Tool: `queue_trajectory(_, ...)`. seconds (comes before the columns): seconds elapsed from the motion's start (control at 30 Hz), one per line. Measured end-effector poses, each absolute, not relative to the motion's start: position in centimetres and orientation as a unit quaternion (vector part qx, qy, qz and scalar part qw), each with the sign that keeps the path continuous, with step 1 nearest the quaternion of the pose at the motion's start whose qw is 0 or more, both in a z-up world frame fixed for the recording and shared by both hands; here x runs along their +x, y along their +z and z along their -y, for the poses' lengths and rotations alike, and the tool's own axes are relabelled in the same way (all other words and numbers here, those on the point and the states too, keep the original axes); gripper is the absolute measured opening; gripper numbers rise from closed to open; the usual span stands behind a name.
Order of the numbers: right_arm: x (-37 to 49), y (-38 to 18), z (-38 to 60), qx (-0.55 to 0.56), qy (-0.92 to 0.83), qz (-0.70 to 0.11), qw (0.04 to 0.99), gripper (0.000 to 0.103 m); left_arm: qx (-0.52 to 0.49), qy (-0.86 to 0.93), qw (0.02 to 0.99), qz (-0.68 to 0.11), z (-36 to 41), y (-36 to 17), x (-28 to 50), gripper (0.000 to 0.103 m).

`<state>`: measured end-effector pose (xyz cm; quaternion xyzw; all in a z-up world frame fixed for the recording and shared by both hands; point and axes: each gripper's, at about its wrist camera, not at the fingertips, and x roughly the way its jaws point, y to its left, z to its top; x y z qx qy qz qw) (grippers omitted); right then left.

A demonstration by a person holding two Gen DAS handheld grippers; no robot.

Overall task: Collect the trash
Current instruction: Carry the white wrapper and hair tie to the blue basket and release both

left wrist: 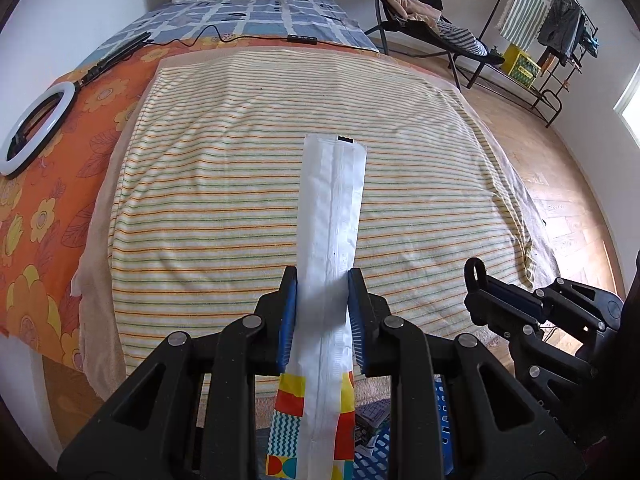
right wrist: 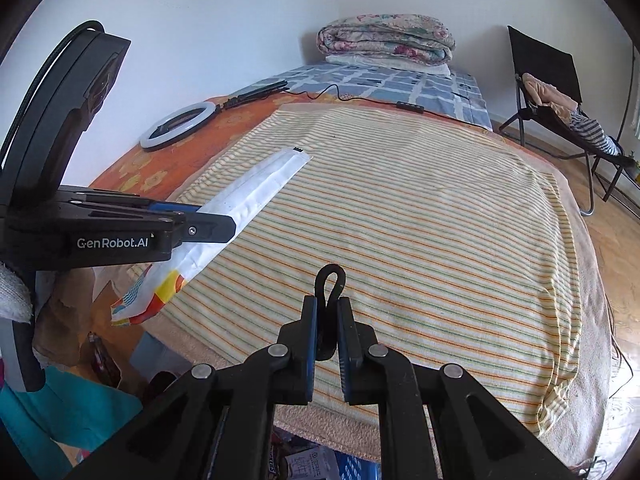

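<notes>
White, crinkled film forms the long flat wrapper (left wrist: 332, 220), its lower end printed in orange, yellow and teal blocks. The left gripper (left wrist: 322, 316) has its blue ribbed pads (left wrist: 289, 320) clamped across the wrapper's width near that printed end, so the plain end projects forward above the striped terry towel (left wrist: 240, 200) covering the bed. Judged from this hold, the wrapper is lifted clear for carrying to a bin; a blue perforated basket (left wrist: 380, 464) with paper scraps shows just below the jaws and is the likely destination.

The right gripper (right wrist: 328, 328) is closed on a small black looped item (right wrist: 329, 280), apparently rubbery or cord-like; its identity cannot be confirmed. The loop stands upright above the fingertips.

A white ring light (right wrist: 180, 124) lies well apart on the orange floral sheet (left wrist: 40, 200).
</notes>
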<state>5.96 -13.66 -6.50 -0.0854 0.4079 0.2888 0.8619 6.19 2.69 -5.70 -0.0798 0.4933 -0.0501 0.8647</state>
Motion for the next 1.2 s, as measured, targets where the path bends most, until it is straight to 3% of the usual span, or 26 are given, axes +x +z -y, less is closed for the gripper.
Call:
queue_trajectory(0.6, -0.6, -6.6, 18.1, -0.058, 0.287, -0.423, 0.857, 0.007, -0.086, -0.097, 0.848, -0.514, -1.6, -6.5, -3.6, 0.023)
queue_trajectory(1.2, -3.7, -10.3, 19.4, -0.047, 0.291, -0.465, 0.834, 0.007, -0.061, -0.148, 0.789, -0.594, 2.9, -13.4, -9.0, 0.023)
